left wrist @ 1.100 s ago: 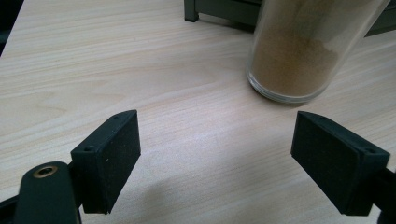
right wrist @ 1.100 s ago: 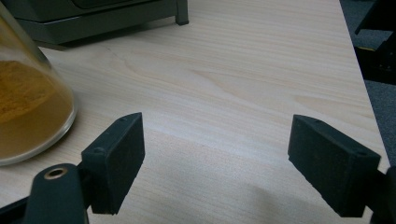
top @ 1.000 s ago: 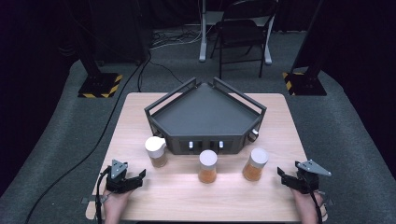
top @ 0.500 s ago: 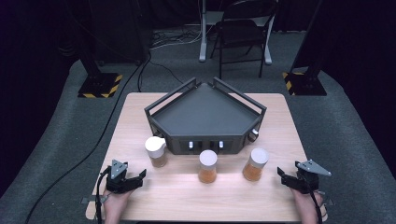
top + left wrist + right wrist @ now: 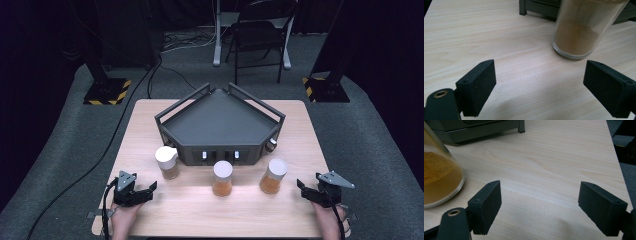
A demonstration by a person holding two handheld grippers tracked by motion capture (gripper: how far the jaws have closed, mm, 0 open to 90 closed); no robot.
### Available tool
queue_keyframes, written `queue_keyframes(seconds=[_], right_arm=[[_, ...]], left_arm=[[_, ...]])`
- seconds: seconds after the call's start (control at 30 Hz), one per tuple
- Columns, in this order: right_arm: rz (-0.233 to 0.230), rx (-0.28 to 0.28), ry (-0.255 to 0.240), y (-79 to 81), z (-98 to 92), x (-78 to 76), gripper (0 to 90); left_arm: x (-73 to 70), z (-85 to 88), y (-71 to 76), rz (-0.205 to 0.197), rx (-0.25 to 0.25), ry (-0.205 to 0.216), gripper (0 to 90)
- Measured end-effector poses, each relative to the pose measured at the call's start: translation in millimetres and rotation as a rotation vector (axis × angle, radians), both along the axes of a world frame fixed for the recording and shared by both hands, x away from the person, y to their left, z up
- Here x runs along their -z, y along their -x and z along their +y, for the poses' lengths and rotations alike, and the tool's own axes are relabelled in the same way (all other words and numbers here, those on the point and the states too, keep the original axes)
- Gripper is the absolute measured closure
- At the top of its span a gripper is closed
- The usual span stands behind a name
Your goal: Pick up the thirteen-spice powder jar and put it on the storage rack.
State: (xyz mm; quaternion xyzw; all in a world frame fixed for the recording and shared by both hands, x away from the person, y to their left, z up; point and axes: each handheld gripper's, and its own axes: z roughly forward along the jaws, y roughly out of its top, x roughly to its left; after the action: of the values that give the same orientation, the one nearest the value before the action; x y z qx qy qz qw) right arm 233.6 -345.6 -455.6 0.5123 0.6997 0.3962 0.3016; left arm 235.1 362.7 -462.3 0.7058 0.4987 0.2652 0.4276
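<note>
Three clear jars with white lids stand in a row on the wooden table [image 5: 145, 117]. The left jar [image 5: 167, 162] holds brown powder, the middle jar [image 5: 222, 178] and the right jar [image 5: 273, 176] orange powder. My left gripper [image 5: 148, 190] rests at the front left, open, a short way before the left jar [image 5: 579, 32]. Its jaws have just been opening, and nothing lies between them [image 5: 541, 87]. My right gripper [image 5: 302, 188] rests at the front right, open and empty [image 5: 541, 207]. The right jar [image 5: 439, 177] stands just left of its jaws.
A dark five-sided tray [image 5: 172, 117] with raised rails sits behind the jars at the table's middle. Its front wall [image 5: 220, 155] stands close behind the left jar. A chair [image 5: 260, 35] and stand bases lie on the floor beyond the table.
</note>
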Motion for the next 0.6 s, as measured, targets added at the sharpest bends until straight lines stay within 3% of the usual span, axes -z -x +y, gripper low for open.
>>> queue_keyframes(seconds=[0.37,0.6], right_arm=[[0.003,0.001,0.003,-0.5,0.1,-0.5,18.4],[0.002,0.001,0.005,-0.4,0.5,-0.4,18.4]], left_arm=[[2.2,2.3,1.9,-0.020,0.028,0.003,9.0],[5.6,4.6,1.9,-0.039,0.056,0.036,9.0]])
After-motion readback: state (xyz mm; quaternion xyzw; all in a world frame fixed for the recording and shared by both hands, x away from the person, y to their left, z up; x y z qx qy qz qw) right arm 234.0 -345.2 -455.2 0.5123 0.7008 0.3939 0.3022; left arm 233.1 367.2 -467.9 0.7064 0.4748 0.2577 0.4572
